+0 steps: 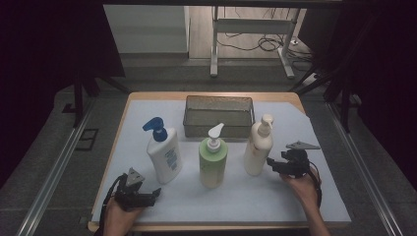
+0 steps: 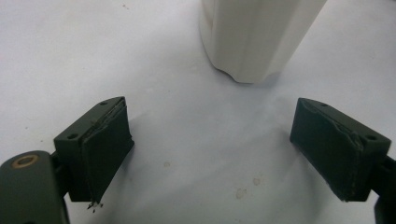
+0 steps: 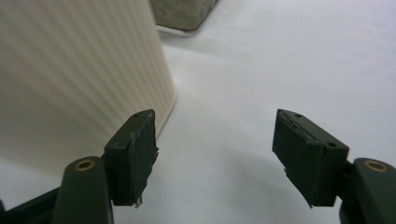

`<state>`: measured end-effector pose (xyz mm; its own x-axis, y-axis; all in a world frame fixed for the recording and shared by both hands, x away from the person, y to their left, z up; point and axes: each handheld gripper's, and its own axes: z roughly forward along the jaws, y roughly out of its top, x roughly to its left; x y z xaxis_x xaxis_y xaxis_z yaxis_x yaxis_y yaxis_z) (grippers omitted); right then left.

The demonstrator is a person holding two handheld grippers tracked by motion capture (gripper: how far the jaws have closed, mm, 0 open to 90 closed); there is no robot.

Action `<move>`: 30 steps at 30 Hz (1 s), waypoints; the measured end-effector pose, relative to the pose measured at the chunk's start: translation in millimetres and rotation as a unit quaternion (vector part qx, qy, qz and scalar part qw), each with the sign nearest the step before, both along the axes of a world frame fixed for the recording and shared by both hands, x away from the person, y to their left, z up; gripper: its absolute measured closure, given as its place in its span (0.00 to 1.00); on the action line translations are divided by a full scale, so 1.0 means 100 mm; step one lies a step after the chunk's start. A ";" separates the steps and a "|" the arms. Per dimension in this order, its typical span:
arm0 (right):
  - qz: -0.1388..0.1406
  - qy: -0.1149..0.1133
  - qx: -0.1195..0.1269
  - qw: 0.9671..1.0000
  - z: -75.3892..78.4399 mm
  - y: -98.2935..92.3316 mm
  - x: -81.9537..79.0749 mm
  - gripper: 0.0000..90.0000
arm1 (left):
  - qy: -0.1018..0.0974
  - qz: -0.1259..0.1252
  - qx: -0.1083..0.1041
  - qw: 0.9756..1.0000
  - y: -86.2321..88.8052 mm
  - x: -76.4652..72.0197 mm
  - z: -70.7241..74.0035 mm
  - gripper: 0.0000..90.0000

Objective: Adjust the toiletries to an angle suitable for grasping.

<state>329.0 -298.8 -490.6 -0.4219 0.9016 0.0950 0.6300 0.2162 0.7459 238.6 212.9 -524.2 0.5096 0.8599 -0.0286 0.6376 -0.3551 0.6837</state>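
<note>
My right gripper [image 3: 215, 158] has its fingers apart, holding nothing; the cream bottle [image 3: 79, 70] stands just beside my left-hand finger.

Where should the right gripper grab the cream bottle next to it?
Grip the cream bottle at mid-body, coming level from its right side, where the right gripper already sits open. The ribbed body is tall and upright; the pump is narrow and may tip it.
</note>
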 end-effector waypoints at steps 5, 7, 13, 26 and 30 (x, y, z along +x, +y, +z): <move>0.012 0.002 -0.003 1.000 0.04 0.01 -0.14 0.24 | 0.000 0.000 0.000 1.000 0.00 0.00 0.00 0.13; 0.018 -0.003 -0.003 1.000 0.06 0.02 -0.22 0.22 | 0.000 0.000 0.000 1.000 0.00 0.00 0.00 0.13; 0.047 -0.002 -0.003 0.999 0.11 0.08 -0.40 0.21 | -0.001 0.001 0.000 1.000 0.00 0.00 0.00 0.13; 0.110 -0.012 -0.018 0.994 0.09 0.42 -0.63 0.69 | -0.001 0.001 0.000 1.000 0.00 0.00 0.00 0.14; 0.120 -0.020 -0.022 0.992 0.09 0.53 -0.65 0.85 | -0.001 0.001 0.000 1.000 0.00 0.00 0.00 0.14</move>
<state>263.7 -245.7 -481.9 -0.6277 0.7776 0.0363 0.5262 0.3895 0.7559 238.5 212.7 -524.3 0.5081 0.8609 -0.0277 0.6373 -0.3541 0.6845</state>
